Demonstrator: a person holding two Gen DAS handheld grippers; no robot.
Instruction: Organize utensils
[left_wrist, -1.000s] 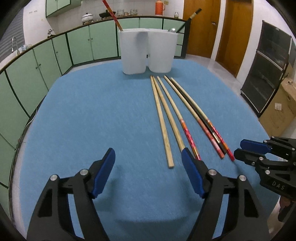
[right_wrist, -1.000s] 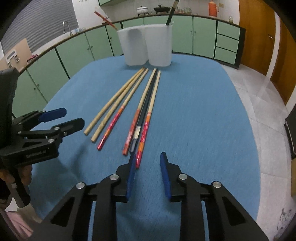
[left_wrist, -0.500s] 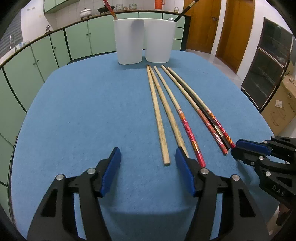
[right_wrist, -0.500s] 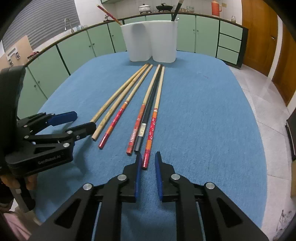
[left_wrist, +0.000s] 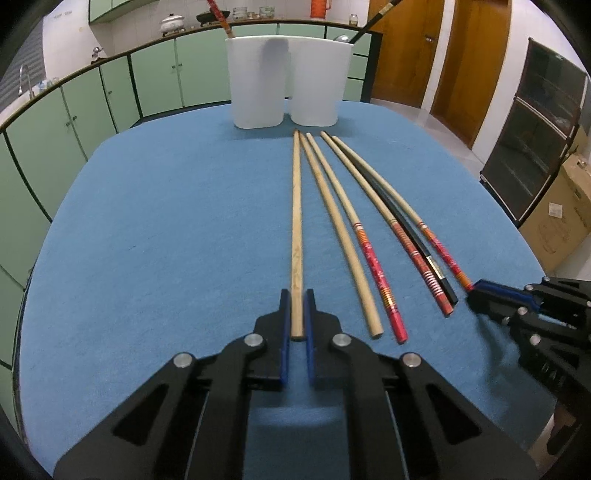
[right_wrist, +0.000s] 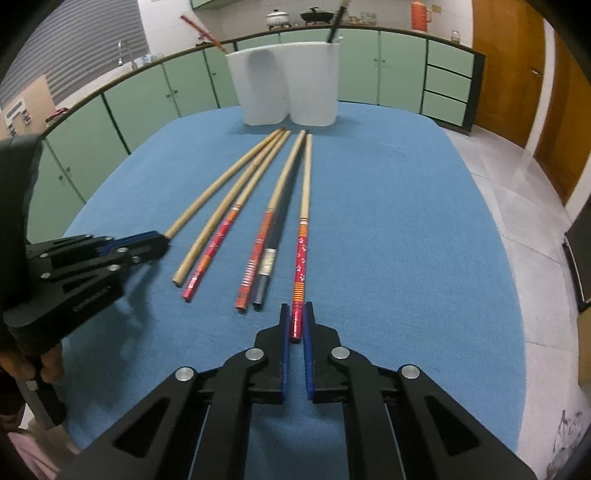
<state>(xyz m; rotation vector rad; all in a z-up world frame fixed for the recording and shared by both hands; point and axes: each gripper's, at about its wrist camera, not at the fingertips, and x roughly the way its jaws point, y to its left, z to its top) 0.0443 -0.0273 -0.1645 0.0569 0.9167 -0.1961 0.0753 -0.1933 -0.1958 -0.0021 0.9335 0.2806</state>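
Note:
Several chopsticks lie fanned on the blue table mat (left_wrist: 166, 240), their tips pointing at a white two-part holder (left_wrist: 288, 96). My left gripper (left_wrist: 296, 295) is shut on the near end of the leftmost plain wooden chopstick (left_wrist: 296, 221). My right gripper (right_wrist: 296, 310) is shut on the near end of the rightmost red-patterned chopstick (right_wrist: 301, 251). Between them lie another plain stick (left_wrist: 343, 236), two red-ended sticks (left_wrist: 373, 266) and a black one (left_wrist: 424, 251). In the right wrist view the left gripper (right_wrist: 159, 243) shows at the left, clamped on its stick. The holder (right_wrist: 288, 88) has a red and a black chopstick standing in it.
Green cabinets (left_wrist: 110, 96) curve behind the table with pots on the counter. Wooden doors (left_wrist: 443, 51) and a dark glass cabinet (left_wrist: 535, 147) stand at the right, with a cardboard box (left_wrist: 561, 221) beside it. A person's hand (right_wrist: 48, 373) grips the left tool's handle.
Both grippers have closed from open: the left on the plain wooden chopstick's end, the right on the red-patterned chopstick's end. The left gripper slid right onto its stick.

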